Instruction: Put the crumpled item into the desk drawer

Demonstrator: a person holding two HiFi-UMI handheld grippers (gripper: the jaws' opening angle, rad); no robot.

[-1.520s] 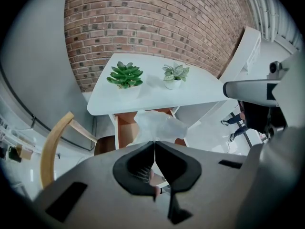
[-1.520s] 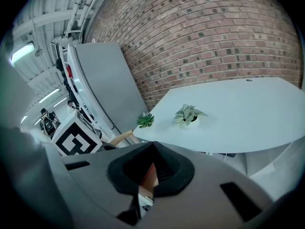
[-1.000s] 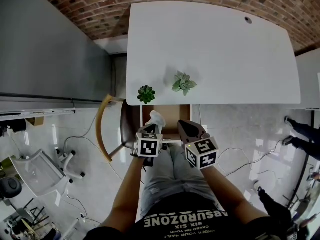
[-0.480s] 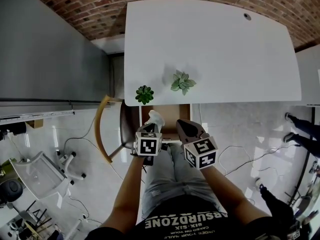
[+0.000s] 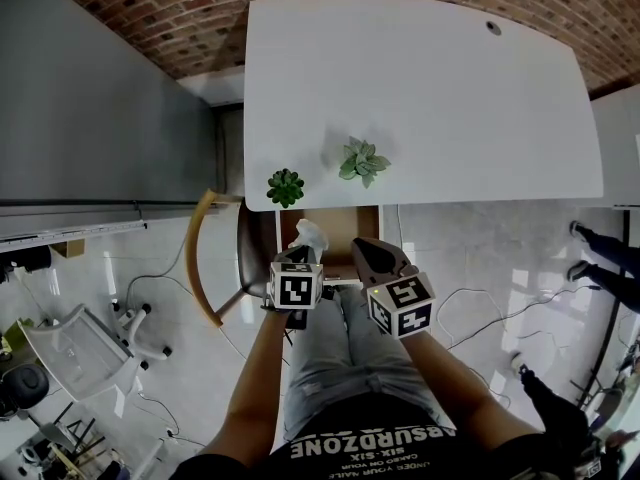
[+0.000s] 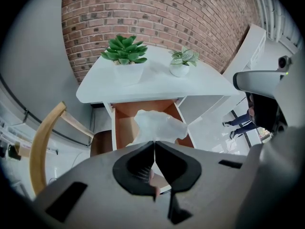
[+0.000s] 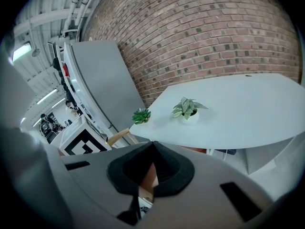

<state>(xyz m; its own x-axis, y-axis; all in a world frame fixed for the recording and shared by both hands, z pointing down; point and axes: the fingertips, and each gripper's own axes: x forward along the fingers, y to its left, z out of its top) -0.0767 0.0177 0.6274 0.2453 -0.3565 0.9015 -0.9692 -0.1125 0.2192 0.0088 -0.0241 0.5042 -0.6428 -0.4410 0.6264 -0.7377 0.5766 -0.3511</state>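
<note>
The crumpled white item (image 5: pixel 308 236) hangs over the open drawer (image 5: pixel 345 230) under the white desk's (image 5: pixel 420 98) front edge. My left gripper (image 5: pixel 303 252) is shut on it. In the left gripper view the jaws meet at the tips of my left gripper (image 6: pixel 154 142), pinching the near edge of the crumpled item (image 6: pixel 159 125) above the wood-lined drawer (image 6: pixel 125 127). My right gripper (image 5: pixel 362 248) hovers just right of it, shut, with nothing between its jaws. The right gripper view shows my right gripper (image 7: pixel 152 144) tip to tip, facing the desk (image 7: pixel 238 113).
Two small potted plants (image 5: pixel 285 187) (image 5: pixel 362 162) stand near the desk's front edge above the drawer. A wooden chair (image 5: pixel 205 258) sits left of the drawer. The person's legs are below the grippers. Cables lie on the tiled floor.
</note>
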